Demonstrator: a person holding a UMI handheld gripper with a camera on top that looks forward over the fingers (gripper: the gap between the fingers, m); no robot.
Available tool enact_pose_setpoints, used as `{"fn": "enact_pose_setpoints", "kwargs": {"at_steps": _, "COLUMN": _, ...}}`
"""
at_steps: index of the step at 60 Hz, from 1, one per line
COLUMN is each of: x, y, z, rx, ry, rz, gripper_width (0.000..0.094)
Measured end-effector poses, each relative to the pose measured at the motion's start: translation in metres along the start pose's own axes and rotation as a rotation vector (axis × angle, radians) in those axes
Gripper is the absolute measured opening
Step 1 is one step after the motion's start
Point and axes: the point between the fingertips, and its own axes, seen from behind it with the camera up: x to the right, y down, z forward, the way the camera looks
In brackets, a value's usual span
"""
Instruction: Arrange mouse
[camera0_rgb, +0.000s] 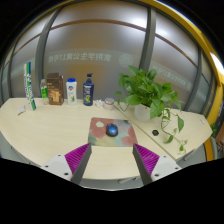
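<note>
Gripper (112, 158) wide open, holding nothing, mouse (112, 130) on mouse mat (100, 138) at 12 o'clock beyond pads (78, 155), potted plant (147, 92) at 1 o'clock

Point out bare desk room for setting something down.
Free: desk between the bottles and mouse pad, ahead of the open gripper. Crowded: back edge with bottles and plant; mouse occupies the pad.

gripper (111, 158) held level, fingers spread wide apart (nothing between them), magenta pads (77, 155) facing inward
</note>
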Motion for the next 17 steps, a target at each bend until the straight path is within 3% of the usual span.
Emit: {"fn": "enact_pose_setpoints", "kwargs": {"at_steps": 17, "x": -0.004, "y": -0.01, "z": -0.031, "rx": 0.034, "ry": 0.0, "rz": -0.023, "gripper_width": 0.085}}
